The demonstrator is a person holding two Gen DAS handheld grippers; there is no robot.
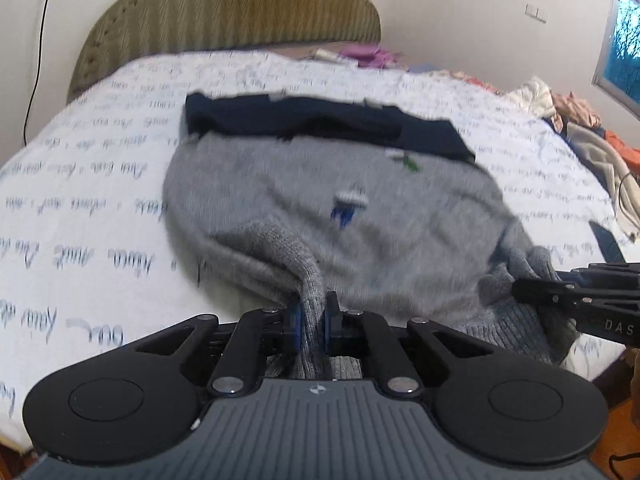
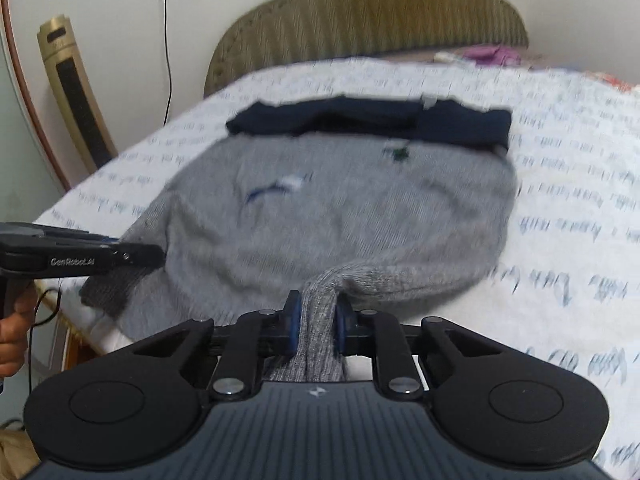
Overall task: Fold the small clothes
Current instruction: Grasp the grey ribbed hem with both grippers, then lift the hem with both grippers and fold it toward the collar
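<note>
Both black two-finger grippers, my left gripper [image 1: 313, 316] and right gripper [image 2: 317, 318], are clenched on the near hem of the grey knitted sweater with navy collar band [image 1: 320, 200], which lies on the white script-printed bedsheet [image 1: 80, 184]. I judge uneven lifting could slip the thick knit and skew the fold.

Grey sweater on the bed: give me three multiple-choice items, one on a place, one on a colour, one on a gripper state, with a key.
1. Where does the dark navy garment lie?
A. at the grey sweater's far edge
B. on the floor
C. on the headboard

2. The bedsheet's ground colour?
A. red
B. white
C. black

3. The left gripper is:
A. wide open
B. out of view
C. shut on the sweater's hem

Key: A, it lies along the far edge; B, white with script print; C, knit is pinched between the pads.
</note>
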